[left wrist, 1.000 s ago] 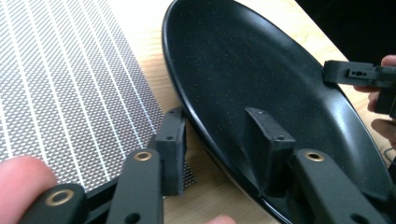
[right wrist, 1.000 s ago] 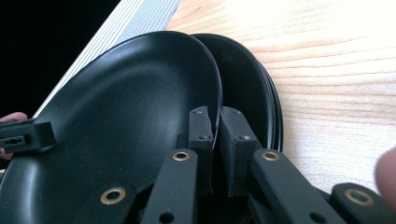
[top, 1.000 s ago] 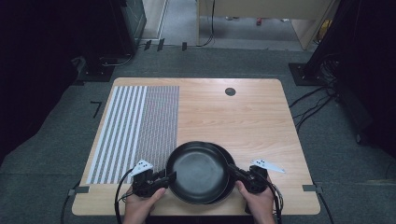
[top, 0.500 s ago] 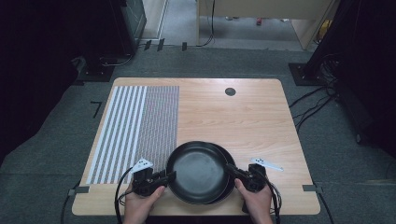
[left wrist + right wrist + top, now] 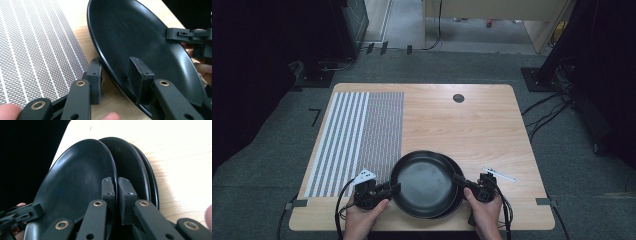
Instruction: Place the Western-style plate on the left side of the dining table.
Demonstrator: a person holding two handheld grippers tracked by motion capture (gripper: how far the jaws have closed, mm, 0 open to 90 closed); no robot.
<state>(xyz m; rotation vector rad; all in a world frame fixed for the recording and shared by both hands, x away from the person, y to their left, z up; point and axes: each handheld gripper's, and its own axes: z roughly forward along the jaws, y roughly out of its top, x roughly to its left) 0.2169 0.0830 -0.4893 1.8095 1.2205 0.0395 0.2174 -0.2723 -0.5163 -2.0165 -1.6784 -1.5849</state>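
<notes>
The top plate (image 5: 424, 182) is round, black and a bit shiny, with a low curved edge and tiny speckles in its dish. It sits near the front edge of the table (image 5: 472, 122), lifted a little on the left above more black plates (image 5: 147, 182) stacked under it — two rims peek out on the right, but how many lie below is hard to tell. The right gripper (image 5: 117, 197) is clenched on the top plate's right rim, one black pad on each side. The left gripper (image 5: 117, 80) has the left rim between its pads, but a gap shows by the outer pad, so it is not squeezing. Left of the plates lies a flat mat (image 5: 357, 135) of grey mesh with white stripes. The table is pale wood with a small dark hole (image 5: 458, 98) far back.
</notes>
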